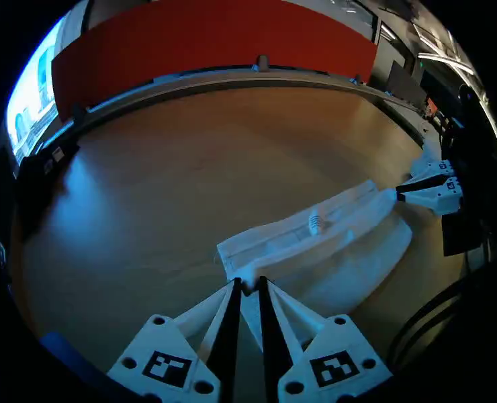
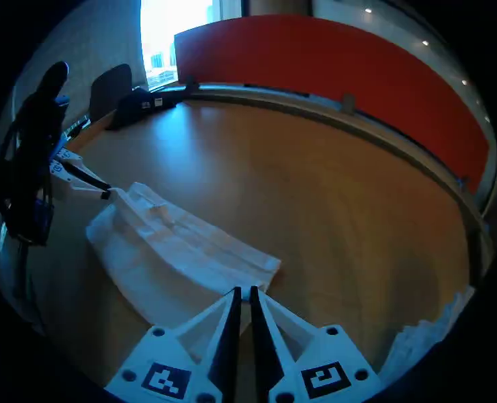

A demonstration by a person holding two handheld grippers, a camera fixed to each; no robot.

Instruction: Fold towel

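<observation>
While your left claw [image 1: 248,287] and right claw [image 2: 243,294] each pinch one end, you hold the towel [image 1: 315,242] half-folded, sagging onto the tabletop [image 1: 181,168]; the next move likely calls for carrying both ends across evenly.

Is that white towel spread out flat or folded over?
Folded over: the towel lies on the table as a long layered strip, the left tool and right tool pinching its ends.
</observation>
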